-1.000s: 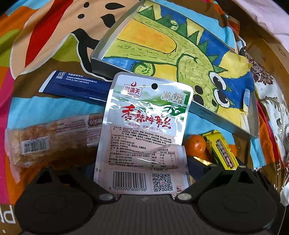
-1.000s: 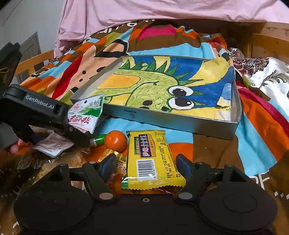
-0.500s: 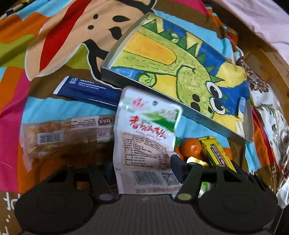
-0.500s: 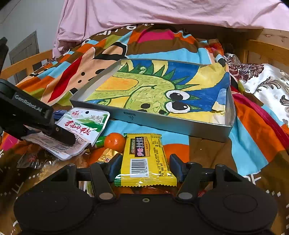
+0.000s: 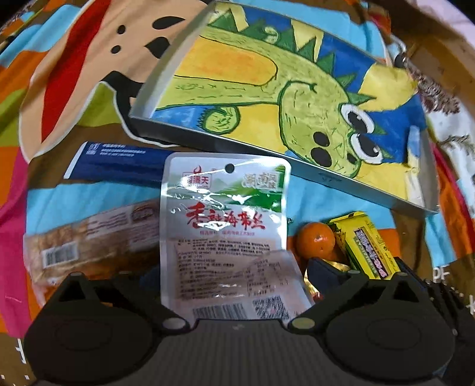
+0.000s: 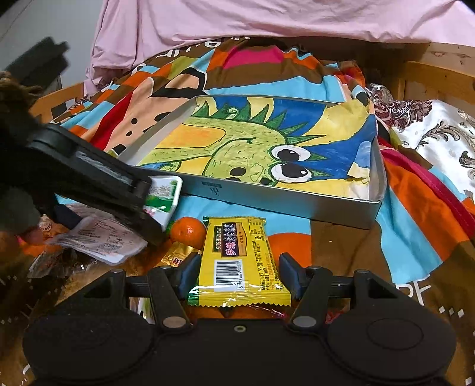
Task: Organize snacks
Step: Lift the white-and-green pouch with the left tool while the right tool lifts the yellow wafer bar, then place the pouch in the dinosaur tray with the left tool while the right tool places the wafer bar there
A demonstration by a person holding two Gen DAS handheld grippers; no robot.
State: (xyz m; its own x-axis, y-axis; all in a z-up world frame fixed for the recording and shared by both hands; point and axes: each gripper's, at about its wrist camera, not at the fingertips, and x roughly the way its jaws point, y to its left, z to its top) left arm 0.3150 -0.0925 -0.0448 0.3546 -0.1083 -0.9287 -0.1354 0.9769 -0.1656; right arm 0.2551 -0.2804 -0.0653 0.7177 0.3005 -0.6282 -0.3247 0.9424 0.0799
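We judge both packets light, slippery and crinkly: our right gripper [image 6: 236,274] pinches the yellow snack bar [image 6: 237,261] at its near end just before the tray [image 6: 285,199], while our left gripper [image 5: 231,276], jaws just reopened wide, straddles the loose seaweed pouch [image 5: 225,225] lying on the bedspread [image 5: 89,190].

This is a bedroom in a home: everything lies on a bed spread with a bright cartoon-print bedsheet [image 6: 415,237] in orange, blue, brown and pink. A pink quilt [image 6: 267,20] is bunched at the far end, a wooden bed frame [image 6: 439,77] runs along the far right, and a floral satin cushion [image 6: 439,142] sits near it. At far left a pale wall [image 6: 35,23] shows.
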